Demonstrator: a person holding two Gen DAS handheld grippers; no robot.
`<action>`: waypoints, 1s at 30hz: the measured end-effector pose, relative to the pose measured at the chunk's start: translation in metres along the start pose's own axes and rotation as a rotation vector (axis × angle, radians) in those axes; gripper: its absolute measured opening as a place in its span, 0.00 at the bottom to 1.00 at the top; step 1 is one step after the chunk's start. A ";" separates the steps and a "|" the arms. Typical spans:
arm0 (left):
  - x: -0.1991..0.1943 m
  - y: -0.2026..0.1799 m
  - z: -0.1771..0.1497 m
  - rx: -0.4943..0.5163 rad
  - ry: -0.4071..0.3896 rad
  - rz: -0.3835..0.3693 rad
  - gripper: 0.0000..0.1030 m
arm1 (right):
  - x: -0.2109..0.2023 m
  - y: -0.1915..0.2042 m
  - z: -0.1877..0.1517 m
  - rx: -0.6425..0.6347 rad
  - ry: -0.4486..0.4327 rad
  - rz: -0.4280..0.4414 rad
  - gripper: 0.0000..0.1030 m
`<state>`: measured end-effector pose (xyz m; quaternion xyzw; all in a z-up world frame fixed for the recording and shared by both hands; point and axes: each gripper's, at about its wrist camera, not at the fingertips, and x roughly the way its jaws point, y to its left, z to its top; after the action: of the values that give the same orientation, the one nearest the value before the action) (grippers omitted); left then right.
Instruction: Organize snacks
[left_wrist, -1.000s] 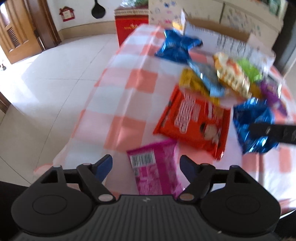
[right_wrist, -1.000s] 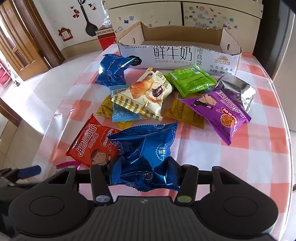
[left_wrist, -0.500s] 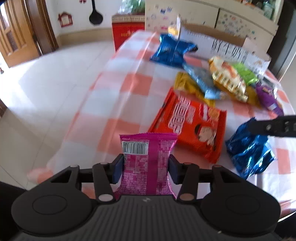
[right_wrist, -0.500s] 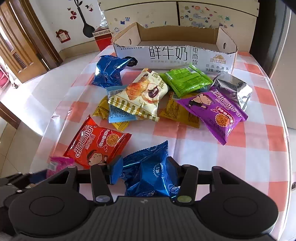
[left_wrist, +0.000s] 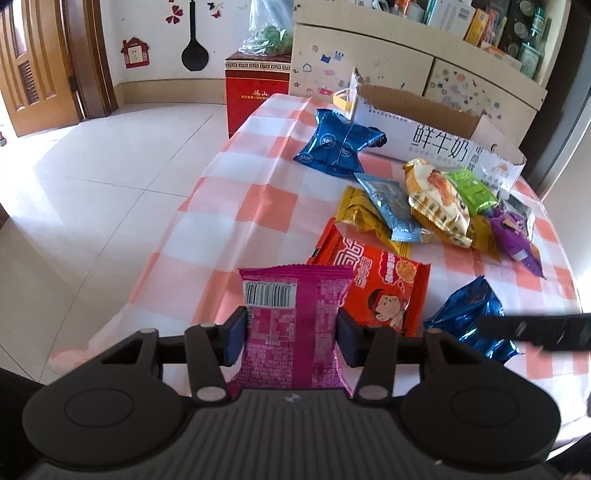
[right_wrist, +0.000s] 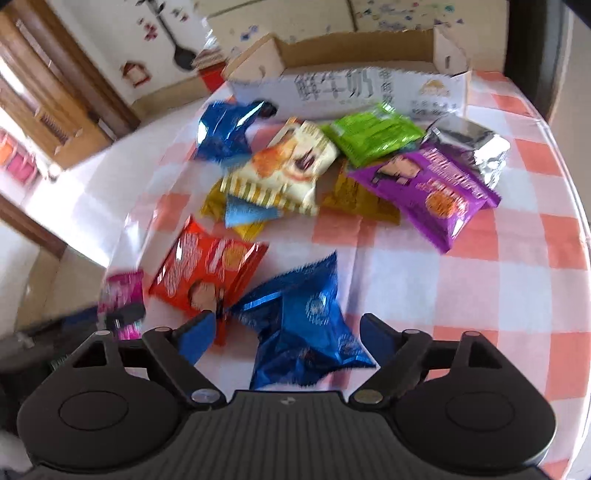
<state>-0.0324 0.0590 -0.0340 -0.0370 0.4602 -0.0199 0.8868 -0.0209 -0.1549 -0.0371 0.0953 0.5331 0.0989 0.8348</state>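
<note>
Our left gripper (left_wrist: 290, 334) pinches the pink packet (left_wrist: 291, 325) by its sides; it looks light and crinkly. Right gripper (right_wrist: 287, 332) has just opened wide around the blue packet (right_wrist: 306, 321), not touching it.

red box (left_wrist: 257, 94), wooden door (left_wrist: 35, 62)

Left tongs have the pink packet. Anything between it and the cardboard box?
Yes. The pink packet is at the near table edge; the red packet lies just beyond it, then the pile and a blue packet against the box front. Lifted over, nothing blocks.
</note>
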 end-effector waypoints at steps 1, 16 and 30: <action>-0.001 0.000 0.000 -0.002 -0.002 -0.002 0.47 | 0.004 0.004 0.000 -0.028 0.007 -0.019 0.87; -0.022 -0.016 0.023 0.039 -0.101 -0.037 0.47 | -0.009 0.024 -0.001 -0.152 -0.067 -0.066 0.55; -0.023 -0.046 0.070 0.205 -0.230 -0.043 0.48 | -0.050 0.008 0.036 -0.153 -0.352 -0.184 0.55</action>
<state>0.0117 0.0183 0.0285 0.0416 0.3501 -0.0814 0.9323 -0.0090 -0.1624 0.0236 -0.0016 0.3764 0.0442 0.9254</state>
